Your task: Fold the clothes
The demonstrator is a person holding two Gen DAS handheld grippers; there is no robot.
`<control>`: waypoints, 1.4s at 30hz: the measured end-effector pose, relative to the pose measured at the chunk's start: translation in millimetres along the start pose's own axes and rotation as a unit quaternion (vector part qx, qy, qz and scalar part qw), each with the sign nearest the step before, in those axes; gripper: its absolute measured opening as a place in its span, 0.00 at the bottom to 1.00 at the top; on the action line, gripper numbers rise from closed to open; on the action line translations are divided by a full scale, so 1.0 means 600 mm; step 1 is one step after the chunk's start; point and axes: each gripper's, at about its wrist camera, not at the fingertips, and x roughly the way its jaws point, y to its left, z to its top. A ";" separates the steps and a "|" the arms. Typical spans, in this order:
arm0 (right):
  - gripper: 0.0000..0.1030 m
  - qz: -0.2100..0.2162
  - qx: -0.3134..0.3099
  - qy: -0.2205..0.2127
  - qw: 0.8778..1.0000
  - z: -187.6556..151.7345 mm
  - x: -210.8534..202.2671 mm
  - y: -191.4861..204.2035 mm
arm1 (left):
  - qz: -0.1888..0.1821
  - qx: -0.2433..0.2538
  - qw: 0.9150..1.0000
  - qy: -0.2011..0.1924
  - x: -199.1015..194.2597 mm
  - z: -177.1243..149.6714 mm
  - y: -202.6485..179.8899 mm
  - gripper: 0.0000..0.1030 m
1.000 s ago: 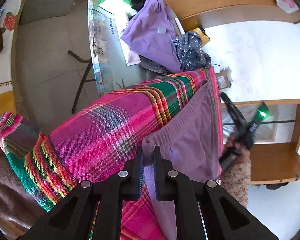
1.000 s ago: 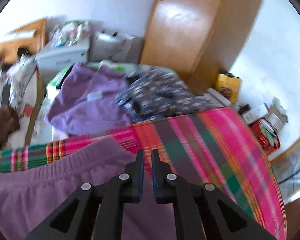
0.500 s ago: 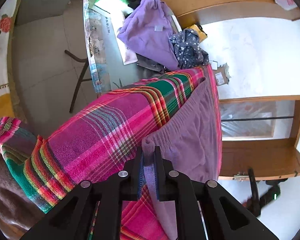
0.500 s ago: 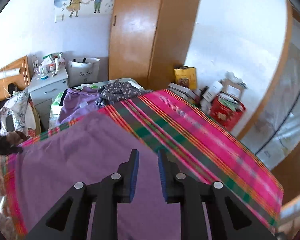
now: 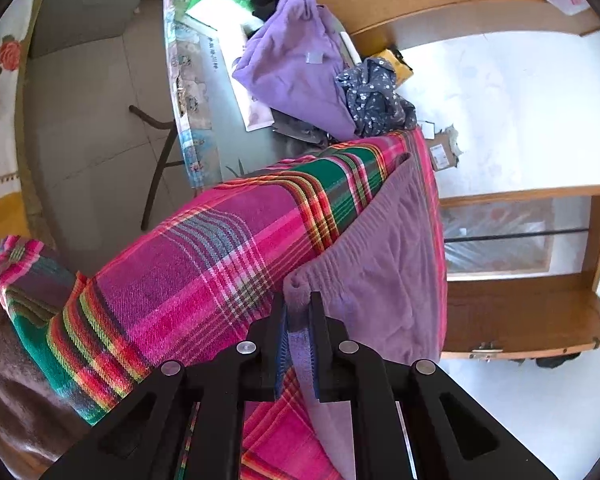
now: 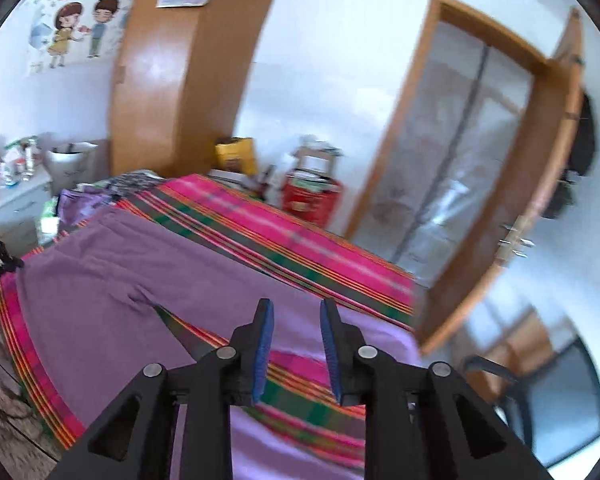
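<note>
Purple trousers (image 6: 112, 280) pinched at waistband by left gripper (image 5: 298, 312); right gripper (image 6: 296, 320) fingers opening, empty.

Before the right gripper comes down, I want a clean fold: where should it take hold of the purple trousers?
Probably at a leg hem, the end nearest the right gripper, whose jaws are opening with nothing between them. The purple trousers lie flat on the plaid blanket, and the left gripper pinches the waistband corner, so come from above.
</note>
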 end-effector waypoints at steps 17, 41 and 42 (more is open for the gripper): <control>0.38 0.268 -0.041 0.084 0.959 -0.192 0.124 0.297 | 0.022 0.037 0.999 -0.010 -0.003 -0.012 -0.012 0.11; 0.02 0.268 -0.143 0.093 0.948 -0.206 0.130 0.439 | 0.023 0.055 0.998 -0.003 -0.006 -0.013 -0.017 0.10; 0.02 0.269 -0.143 0.092 0.948 -0.206 0.124 0.441 | 0.022 0.056 0.998 -0.003 -0.007 -0.013 -0.017 0.10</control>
